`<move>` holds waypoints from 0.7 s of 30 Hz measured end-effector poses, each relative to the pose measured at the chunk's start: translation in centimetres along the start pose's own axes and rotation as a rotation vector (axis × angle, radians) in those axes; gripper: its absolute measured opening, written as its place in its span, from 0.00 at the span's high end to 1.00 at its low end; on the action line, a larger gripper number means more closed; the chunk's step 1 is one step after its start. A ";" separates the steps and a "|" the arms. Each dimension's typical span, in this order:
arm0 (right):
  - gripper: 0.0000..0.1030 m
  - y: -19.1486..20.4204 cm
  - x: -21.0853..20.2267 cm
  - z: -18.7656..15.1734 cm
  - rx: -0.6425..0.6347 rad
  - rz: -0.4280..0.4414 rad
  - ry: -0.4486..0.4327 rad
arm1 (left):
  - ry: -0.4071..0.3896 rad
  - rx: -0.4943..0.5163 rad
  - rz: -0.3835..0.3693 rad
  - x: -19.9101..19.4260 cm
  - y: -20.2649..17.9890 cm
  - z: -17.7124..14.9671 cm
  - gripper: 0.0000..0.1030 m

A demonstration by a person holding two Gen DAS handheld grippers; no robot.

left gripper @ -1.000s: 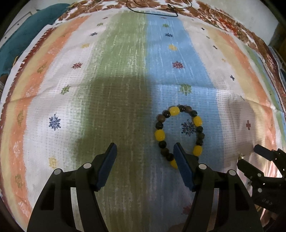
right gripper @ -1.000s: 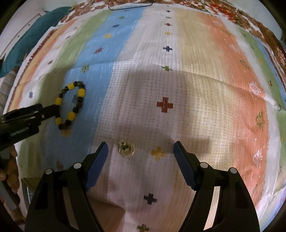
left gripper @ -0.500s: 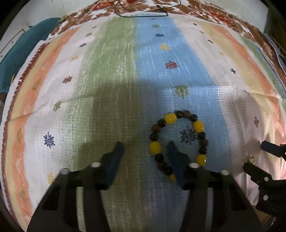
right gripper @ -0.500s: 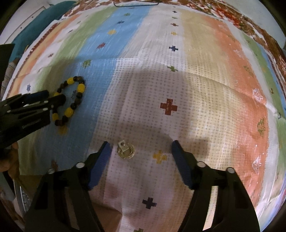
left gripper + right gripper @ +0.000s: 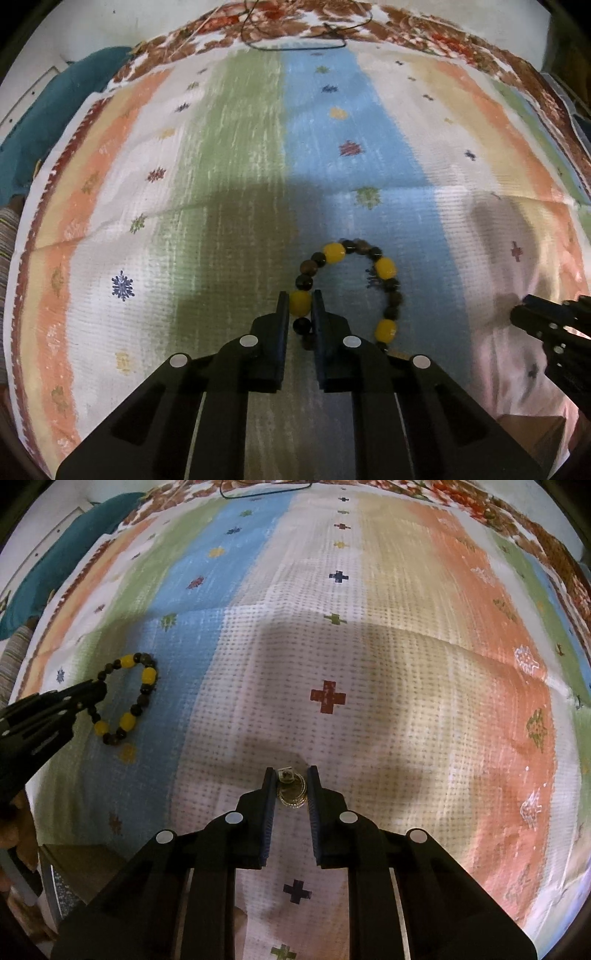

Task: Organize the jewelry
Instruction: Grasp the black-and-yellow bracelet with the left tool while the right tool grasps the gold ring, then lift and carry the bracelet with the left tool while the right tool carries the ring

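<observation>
A bracelet of yellow, black and brown beads lies on the blue stripe of the cloth. My left gripper is shut on its left side, with a yellow bead pinched between the pads. In the right wrist view the bracelet and left gripper show at the left. A gold ring with a small square setting rests on the white dotted stripe. My right gripper points down over it, its jaws closing, the ring between them and both pads touching its sides. The right gripper also shows at the left wrist view's right edge.
A striped, patterned cloth covers the whole surface. A teal cushion lies at the far left and a black cord along the far border. A hand and a grey tray's edge show at lower left.
Both grippers went from wide open to nearly closed. The left one closed around a yellow bead of the bracelet; the right one shifted over the ring and closed on it.
</observation>
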State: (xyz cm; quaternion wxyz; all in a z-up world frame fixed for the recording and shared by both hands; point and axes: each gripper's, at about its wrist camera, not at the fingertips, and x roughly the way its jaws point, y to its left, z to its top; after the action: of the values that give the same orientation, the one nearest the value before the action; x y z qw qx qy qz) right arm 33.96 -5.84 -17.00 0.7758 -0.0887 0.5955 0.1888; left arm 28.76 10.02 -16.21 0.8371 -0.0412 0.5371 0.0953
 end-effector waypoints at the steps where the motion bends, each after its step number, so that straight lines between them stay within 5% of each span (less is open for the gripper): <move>1: 0.83 0.0 -0.2 -0.1 0.000 0.000 -0.001 | -0.004 0.003 -0.008 -0.3 -0.2 0.0 0.89; 21: 0.83 0.2 -8.9 -3.4 0.012 0.046 -0.163 | -0.129 0.059 -0.093 -10.4 -3.9 -2.0 0.89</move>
State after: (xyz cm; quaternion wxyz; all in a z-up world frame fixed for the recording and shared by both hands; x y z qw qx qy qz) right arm 28.90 -8.52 -9.41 0.8177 -0.0546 0.5333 0.2097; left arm 23.60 4.70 -7.72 0.8742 -0.0350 0.4823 0.0427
